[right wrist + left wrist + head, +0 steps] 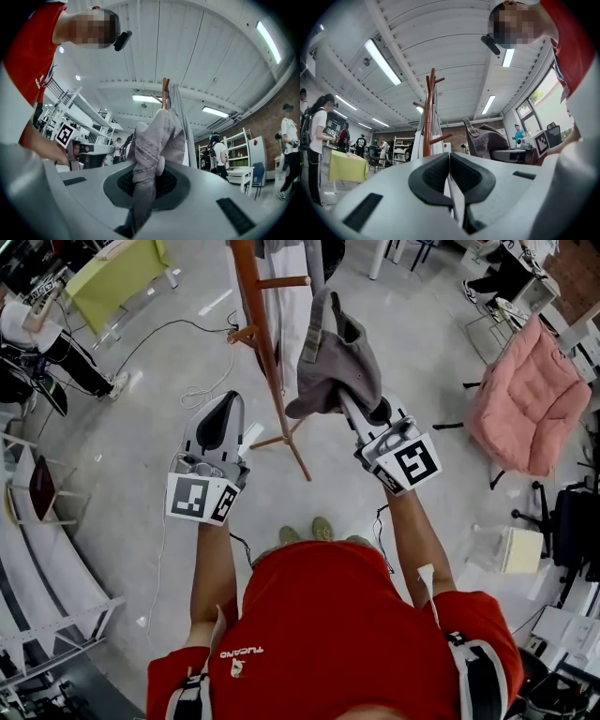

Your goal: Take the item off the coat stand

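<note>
A brown wooden coat stand (267,352) rises from the grey floor in the head view. Just right of it is a grey cap (337,362), with my right gripper (354,409) shut on its cloth. In the right gripper view the cap (154,140) bunches between the closed jaws of that gripper (145,183). The left gripper view shows the cap (487,140) a little apart from the stand's pegs (440,138). My left gripper (223,413) is shut on nothing, lower left of the stand; its pads (450,161) meet.
A white garment (286,306) hangs on the stand. A pink padded chair (530,399) is at the right, a yellow-green table (117,277) at the upper left with a seated person (47,343) beside it. Cables (202,390) lie on the floor. White shelving (42,568) lines the left.
</note>
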`<state>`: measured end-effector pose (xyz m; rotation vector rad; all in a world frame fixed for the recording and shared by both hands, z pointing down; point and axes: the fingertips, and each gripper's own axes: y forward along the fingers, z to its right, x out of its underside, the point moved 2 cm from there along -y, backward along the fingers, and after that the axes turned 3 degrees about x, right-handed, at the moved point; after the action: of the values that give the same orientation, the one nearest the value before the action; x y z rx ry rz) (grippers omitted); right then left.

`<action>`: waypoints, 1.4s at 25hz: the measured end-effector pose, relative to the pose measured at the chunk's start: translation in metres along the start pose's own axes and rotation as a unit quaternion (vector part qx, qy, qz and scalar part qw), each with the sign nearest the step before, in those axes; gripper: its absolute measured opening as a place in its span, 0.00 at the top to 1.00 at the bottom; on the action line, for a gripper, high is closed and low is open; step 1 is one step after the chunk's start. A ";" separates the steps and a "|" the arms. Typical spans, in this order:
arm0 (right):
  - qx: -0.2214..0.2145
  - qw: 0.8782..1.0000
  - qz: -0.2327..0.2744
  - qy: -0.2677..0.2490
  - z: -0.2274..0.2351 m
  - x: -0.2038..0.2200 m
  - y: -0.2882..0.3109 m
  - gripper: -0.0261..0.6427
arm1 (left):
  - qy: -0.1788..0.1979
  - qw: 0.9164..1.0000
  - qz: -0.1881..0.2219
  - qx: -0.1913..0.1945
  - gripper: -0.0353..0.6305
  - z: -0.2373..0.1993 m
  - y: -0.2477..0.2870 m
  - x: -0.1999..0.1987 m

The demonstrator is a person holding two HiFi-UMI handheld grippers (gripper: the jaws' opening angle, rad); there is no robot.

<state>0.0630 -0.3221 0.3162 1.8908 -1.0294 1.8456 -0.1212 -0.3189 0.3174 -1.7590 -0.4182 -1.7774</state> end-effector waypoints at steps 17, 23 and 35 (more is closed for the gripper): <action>0.000 1.000 -0.030 0.001 -0.026 0.020 -0.024 0.92 | 0.015 1.000 -0.004 0.001 0.93 0.007 -0.011 -0.007; -0.001 1.000 -0.028 -0.002 -0.026 0.019 -0.026 0.92 | 0.015 1.000 -0.004 0.000 0.93 0.007 -0.012 -0.007; 0.005 0.998 -0.057 0.007 -0.029 0.024 -0.030 0.92 | 0.013 1.000 -0.002 0.002 0.93 0.006 -0.013 -0.006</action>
<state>0.0596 -0.2890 0.3510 1.8973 -0.8913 1.8000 -0.1247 -0.3041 0.3148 -1.7319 -0.4152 -1.7982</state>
